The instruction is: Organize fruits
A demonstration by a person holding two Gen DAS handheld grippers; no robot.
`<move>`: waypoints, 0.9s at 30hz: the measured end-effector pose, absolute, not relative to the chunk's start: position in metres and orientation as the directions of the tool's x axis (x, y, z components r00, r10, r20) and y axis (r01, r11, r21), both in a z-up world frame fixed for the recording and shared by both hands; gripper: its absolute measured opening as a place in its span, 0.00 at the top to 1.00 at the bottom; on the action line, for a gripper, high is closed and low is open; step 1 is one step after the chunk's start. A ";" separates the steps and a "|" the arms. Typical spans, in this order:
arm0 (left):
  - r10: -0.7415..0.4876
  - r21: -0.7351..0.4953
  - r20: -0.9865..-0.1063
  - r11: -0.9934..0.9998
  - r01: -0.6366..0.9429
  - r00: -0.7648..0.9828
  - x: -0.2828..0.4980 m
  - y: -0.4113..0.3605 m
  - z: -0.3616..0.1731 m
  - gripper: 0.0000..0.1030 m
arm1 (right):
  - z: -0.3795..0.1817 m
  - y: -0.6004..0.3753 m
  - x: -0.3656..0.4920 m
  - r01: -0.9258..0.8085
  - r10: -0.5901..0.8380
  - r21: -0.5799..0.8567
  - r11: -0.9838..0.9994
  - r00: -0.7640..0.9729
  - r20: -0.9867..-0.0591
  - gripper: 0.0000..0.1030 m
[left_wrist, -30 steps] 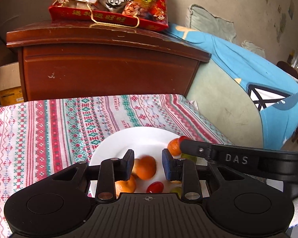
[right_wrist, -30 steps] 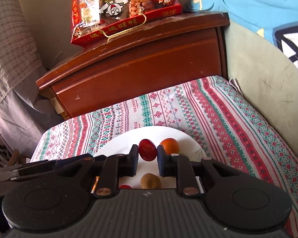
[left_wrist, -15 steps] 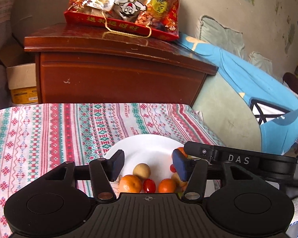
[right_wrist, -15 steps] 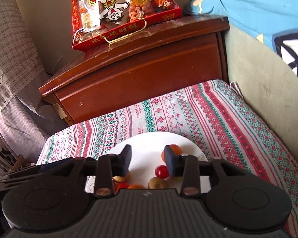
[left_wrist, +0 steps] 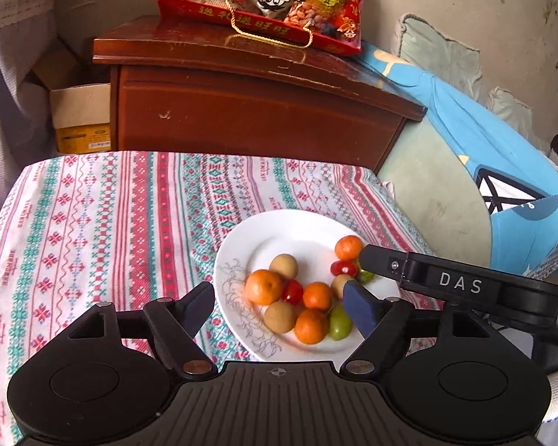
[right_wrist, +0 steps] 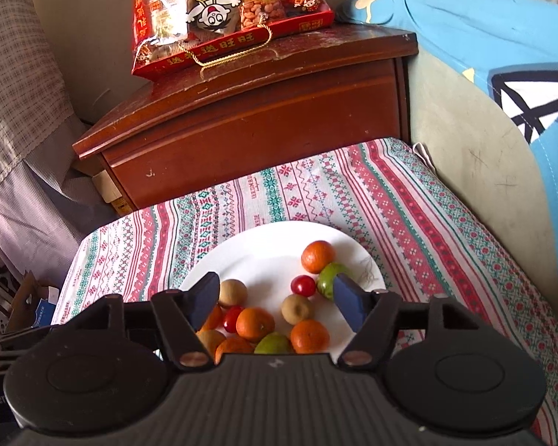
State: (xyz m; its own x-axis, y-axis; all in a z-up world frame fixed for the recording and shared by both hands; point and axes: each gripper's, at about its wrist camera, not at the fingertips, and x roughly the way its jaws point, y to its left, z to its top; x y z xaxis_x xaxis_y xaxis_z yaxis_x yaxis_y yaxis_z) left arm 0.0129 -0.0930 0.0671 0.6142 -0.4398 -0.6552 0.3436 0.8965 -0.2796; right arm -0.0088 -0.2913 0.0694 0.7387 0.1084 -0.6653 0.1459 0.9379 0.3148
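All the fruit sits on the white plate [left_wrist: 241, 245], lower centre of both views: small mandarins [left_wrist: 264, 287], brownish round longan-looking ones [left_wrist: 284, 265], cherry tomatoes [left_wrist: 292, 292] and a couple of green jujube-ish fruits [left_wrist: 339, 321]. They're loosely bunched on the near half, several touching.

Biggest risk imo: everything here is round and smooth, on a glossy, nearly flat plate with hardly any lip. Nudge one and it probably rolls into its neighbours or off onto the cloth. The tomatoes look thin-skinned too, so a hard squeeze could split one. Both tools also crowd the same plate, so they could knock each other.

Left gripper [left_wrist: 279, 306] has its fingers spread wide, holding nothing, hovering over the near edge of the plate. Right gripper [right_wrist: 277, 299] is the same, apart and empty, above the pile.

The desk is covered in a woven patterned tablecloth [left_wrist: 111, 223], soft and a bit grippy-looking. Behind it is a scuffed dark wooden cabinet [left_wrist: 241, 111] with a crinkly red snack bag [left_wrist: 264, 0] on top.
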 end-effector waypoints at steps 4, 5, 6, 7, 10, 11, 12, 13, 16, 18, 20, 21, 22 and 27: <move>-0.414 -0.270 -0.674 0.909 0.318 0.612 0.008 -0.091 0.068 0.22 | 0.073 -0.288 -0.018 0.172 0.082 0.295 0.940 0.726 -0.683 0.28; -0.404 -0.264 -0.680 0.913 0.310 0.611 0.007 -0.090 0.068 0.21 | 0.074 -0.288 -0.021 0.177 0.079 0.295 0.939 0.722 -0.687 0.27; -0.397 -0.261 -0.686 0.916 0.303 0.609 0.006 -0.090 0.068 0.20 | 0.075 -0.288 -0.023 0.185 0.074 0.291 0.939 0.717 -0.693 0.26; -0.389 -0.259 -0.696 0.920 0.295 0.604 0.006 -0.089 0.068 0.20 | 0.076 -0.288 -0.026 0.194 0.065 0.285 0.939 0.711 -0.700 0.25; -0.365 -0.243 -0.719 0.929 0.278 0.592 0.006 -0.090 0.066 0.20 | 0.075 -0.288 -0.034 0.220 0.044 0.273 0.936 0.698 -0.714 0.24; -0.354 -0.231 -0.727 0.933 0.276 0.588 0.006 -0.091 0.065 0.20 | 0.075 -0.287 -0.035 0.227 0.038 0.267 0.936 0.693 -0.720 0.24; -0.340 -0.219 -0.736 0.938 0.270 0.586 0.006 -0.092 0.064 0.20 | 0.074 -0.287 -0.037 0.233 0.030 0.258 0.938 0.687 -0.726 0.24; -0.325 -0.207 -0.745 0.943 0.261 0.583 0.006 -0.092 0.063 0.20 | 0.073 -0.286 -0.037 0.237 0.022 0.248 0.939 0.680 -0.733 0.23; -0.322 -0.209 -0.751 0.944 0.255 0.576 0.007 -0.092 0.061 0.20 | 0.070 -0.285 -0.036 0.239 0.015 0.228 0.944 0.658 -0.752 0.23; -0.316 -0.207 -0.754 0.946 0.248 0.575 0.007 -0.092 0.061 0.19 | 0.069 -0.286 -0.036 0.247 0.010 0.226 0.942 0.653 -0.757 0.23; -0.309 -0.203 -0.758 0.949 0.242 0.575 0.008 -0.091 0.060 0.18 | 0.068 -0.287 -0.035 0.251 0.012 0.231 0.940 0.654 -0.757 0.22; -0.303 -0.200 -0.760 0.951 0.237 0.575 0.008 -0.091 0.060 0.17 | 0.067 -0.287 -0.035 0.254 0.013 0.234 0.938 0.652 -0.758 0.21; -0.294 -0.192 -0.764 0.953 0.233 0.574 0.009 -0.092 0.059 0.15 | 0.066 -0.287 -0.035 0.258 0.013 0.236 0.937 0.649 -0.761 0.21; -0.267 -0.166 -0.778 0.960 0.223 0.569 0.011 -0.094 0.056 0.14 | 0.061 -0.286 -0.034 0.262 0.000 0.213 0.941 0.631 -0.776 0.20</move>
